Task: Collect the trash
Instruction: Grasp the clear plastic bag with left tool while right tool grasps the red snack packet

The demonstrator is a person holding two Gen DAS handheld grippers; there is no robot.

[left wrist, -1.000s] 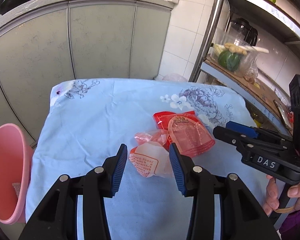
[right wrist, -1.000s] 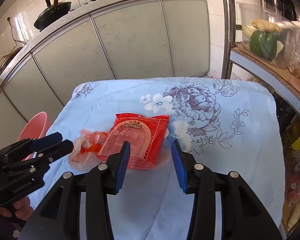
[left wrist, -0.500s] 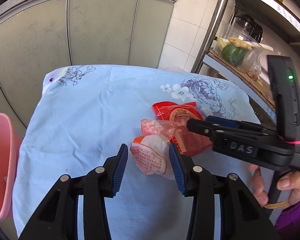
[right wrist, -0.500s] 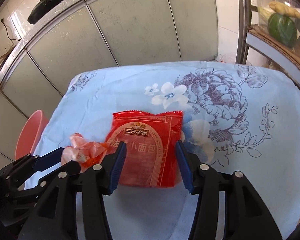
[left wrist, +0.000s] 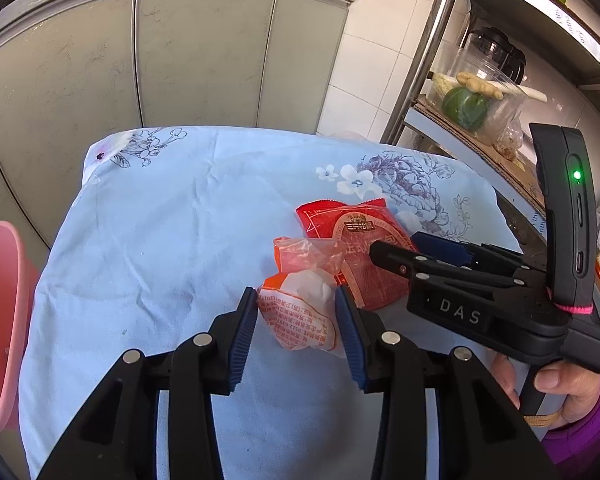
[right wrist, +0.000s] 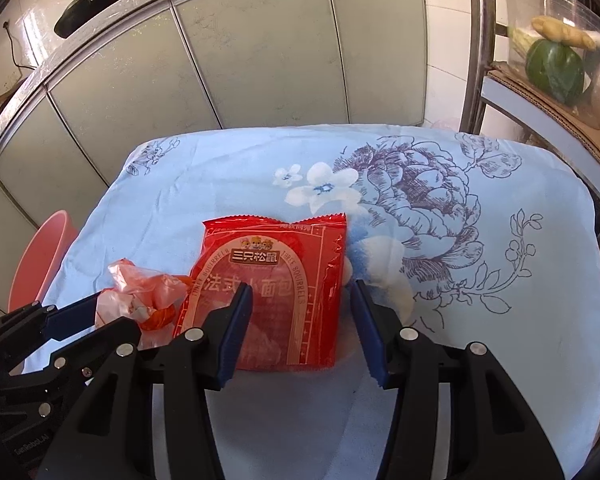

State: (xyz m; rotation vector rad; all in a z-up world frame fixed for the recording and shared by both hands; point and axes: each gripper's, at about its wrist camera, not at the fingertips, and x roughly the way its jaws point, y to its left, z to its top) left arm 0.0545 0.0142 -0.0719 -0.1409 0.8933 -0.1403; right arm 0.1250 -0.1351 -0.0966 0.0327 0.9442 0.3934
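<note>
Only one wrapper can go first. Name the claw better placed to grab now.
Left. The left claw already straddles the crumpled orange-white wrapper, jaws closing in. The right claw sits over the flat red packet, one pad above it.

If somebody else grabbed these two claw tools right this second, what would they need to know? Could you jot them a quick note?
Left gripper: jaws have just been closing around the crumpled orange-and-white wrapper, which sits between them; no firm pinch visible yet.
Right gripper: open, straddling the near part of the flat red snack packet, not gripping.
Both pieces lie side by side on the blue flowered cloth.
Pink bin stands off the cloth's left edge.
Done: nothing picked up yet.
Left: grip each piece, probably drop both in the bin.
</note>
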